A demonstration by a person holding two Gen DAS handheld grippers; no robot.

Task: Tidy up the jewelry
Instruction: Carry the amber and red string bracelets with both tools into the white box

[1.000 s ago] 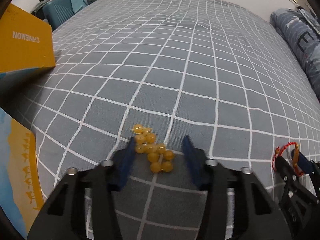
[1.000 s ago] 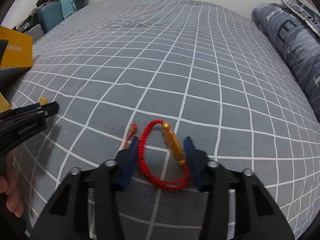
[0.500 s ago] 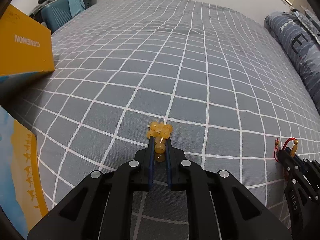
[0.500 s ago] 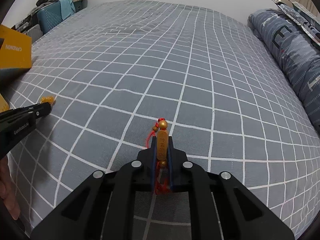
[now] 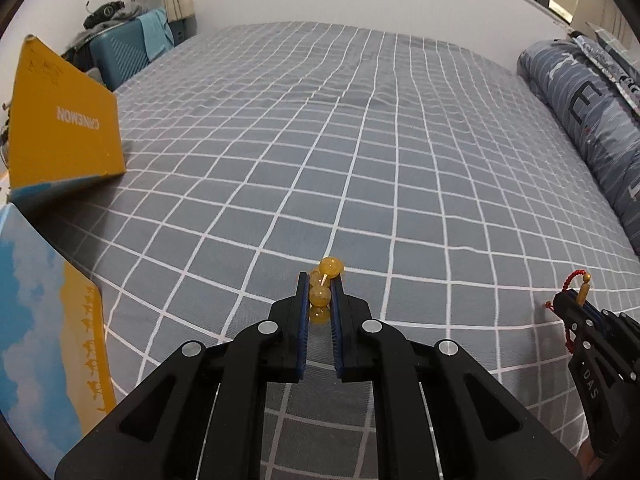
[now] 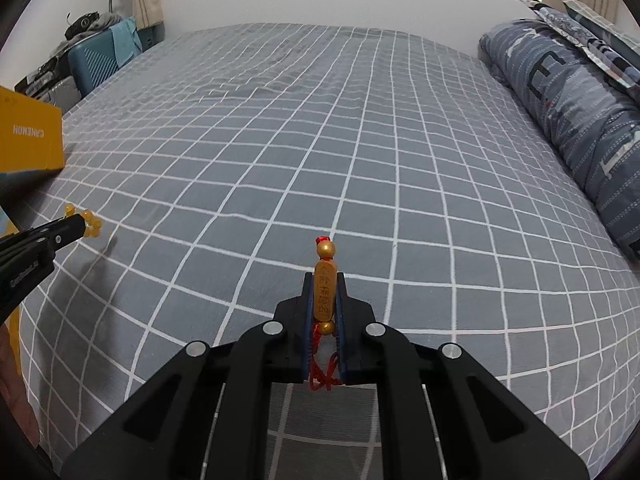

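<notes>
Both bracelets have come up off the bed [image 5: 360, 140] since a second ago! Left hand-held gripper [image 5: 320, 294] is clenched on the amber bead bracelet [image 5: 321, 295], above the checked sheet near the yellow box [image 5: 60, 120]. Right hand-held gripper [image 6: 323, 296] clamps the red cord bracelet [image 6: 324, 292] by its gold bar, farther from that box.

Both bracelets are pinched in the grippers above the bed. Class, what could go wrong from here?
1. The left gripper clamps only a bead or two of the amber bracelet; round beads could slip free.
2. The red bracelet is held by its gold bar; its cord dangles inside the right gripper and might snag on release.
</notes>
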